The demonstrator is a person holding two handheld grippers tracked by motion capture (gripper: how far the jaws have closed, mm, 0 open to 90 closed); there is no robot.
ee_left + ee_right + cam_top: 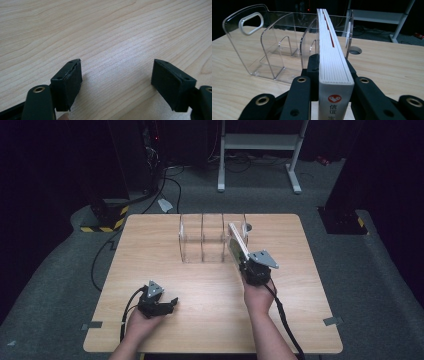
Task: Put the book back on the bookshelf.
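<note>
On the near-left part of the wooden table [150, 250], the left gripper [167, 304] rests low in the person's left hand [142, 321], its two black jaws spread wide apart. The left gripper view shows bare wood grain between the pads [71, 82], with nothing held and nothing touched by them. Across the table, the right gripper [248, 265] sits in the person's right hand [259, 296] and is clamped on a white book [238, 242], one jaw pressed against each cover. In the right gripper view the book [332, 60] stands on edge, its page block facing up and its spine end nearest the camera, where a red round logo and dark printed characters can be seen. The book reaches forward into the clear acrylic file rack [200, 240], lying along the rack's right-hand end, just beside a transparent divider [308, 47]; whether it touches that divider cannot be told. The rack stands upright toward the far middle of the table, well apart from the left gripper. A small round hole [355, 51] in the tabletop lies just beyond the rack's right end.
</note>
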